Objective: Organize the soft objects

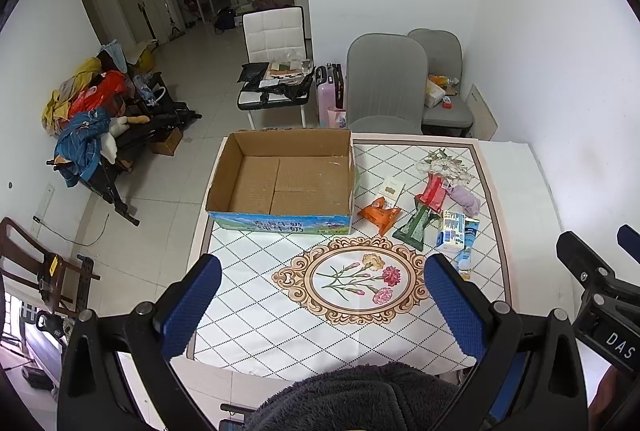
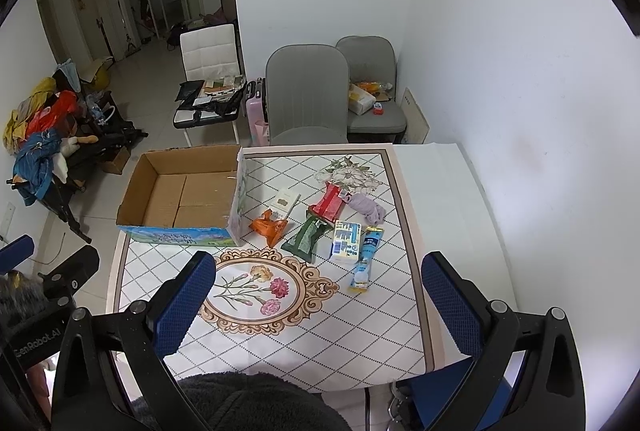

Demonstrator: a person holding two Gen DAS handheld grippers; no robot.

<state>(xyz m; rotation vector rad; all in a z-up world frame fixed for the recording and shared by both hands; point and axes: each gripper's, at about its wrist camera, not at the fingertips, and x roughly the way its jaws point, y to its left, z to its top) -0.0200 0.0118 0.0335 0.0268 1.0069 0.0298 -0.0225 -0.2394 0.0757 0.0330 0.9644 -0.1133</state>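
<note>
An empty cardboard box [image 1: 280, 183] [image 2: 182, 195] stands at the table's far left. To its right lie an orange packet [image 1: 378, 214] [image 2: 269, 225], a green pouch [image 1: 416, 225] [image 2: 306, 239], a red packet [image 1: 434, 193] [image 2: 330, 205], a lilac cloth [image 1: 466, 199] [image 2: 366, 209], a white-blue carton [image 1: 452, 231] [image 2: 346, 241], a blue tube [image 1: 468, 247] [image 2: 366, 259] and a small white card [image 1: 391, 187] [image 2: 285, 201]. My left gripper [image 1: 322, 295] and right gripper [image 2: 320, 295] are open and empty, above the table's near side.
The table [image 1: 516, 191] [image 2: 448, 191] carries a floral patterned cloth and meets a white wall on the right. Two grey chairs [image 1: 384, 83] [image 2: 306, 91] stand behind it. A white chair [image 1: 274, 35], a pink suitcase and a clothes-piled rack [image 1: 92, 111] stand on the floor.
</note>
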